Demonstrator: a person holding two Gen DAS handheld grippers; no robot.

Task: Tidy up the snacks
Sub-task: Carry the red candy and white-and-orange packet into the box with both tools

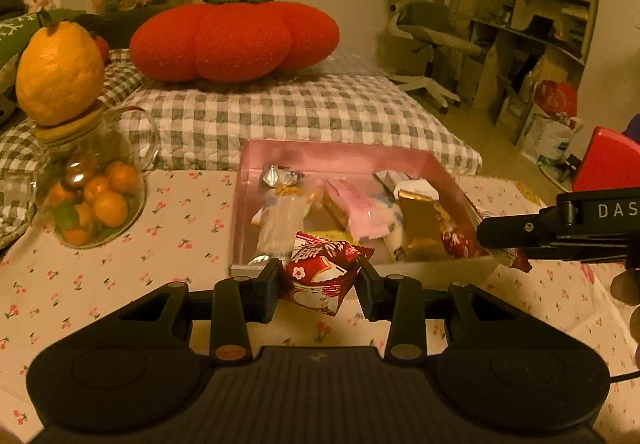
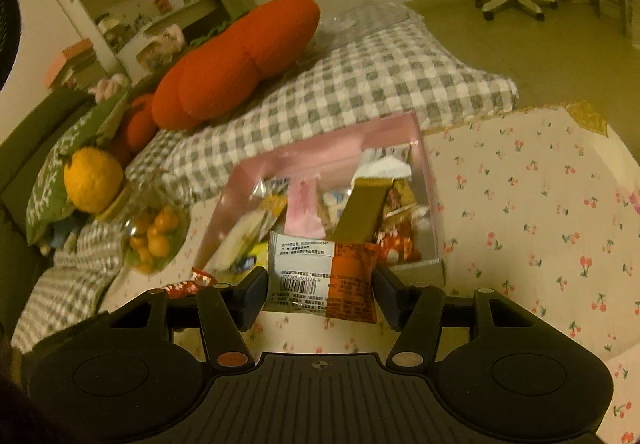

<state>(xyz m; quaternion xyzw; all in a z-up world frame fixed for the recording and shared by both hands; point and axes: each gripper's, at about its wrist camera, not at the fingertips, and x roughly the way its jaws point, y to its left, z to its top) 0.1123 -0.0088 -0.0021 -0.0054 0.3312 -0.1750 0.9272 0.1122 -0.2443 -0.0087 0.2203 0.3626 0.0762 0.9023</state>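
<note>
Snacks fill the pink box (image 1: 256,164) on the cherry-print worktop (image 1: 120,284), at twelve o'clock from both tools, with a glass jar of oranges (image 1: 96,200) at nine o'clock of the box. Left tool (image 1: 318,286) pinches a red snack packet (image 1: 324,276) just short of the box's near wall; right tool (image 2: 320,284) pinches an orange-and-white packet (image 2: 320,276), barcode side up

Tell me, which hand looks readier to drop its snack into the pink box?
Probably the left. Its hand-held gripper holds the red snack packet right at the pink box near rim. The right hand-held gripper with its orange-and-white packet seems slightly farther back.
</note>
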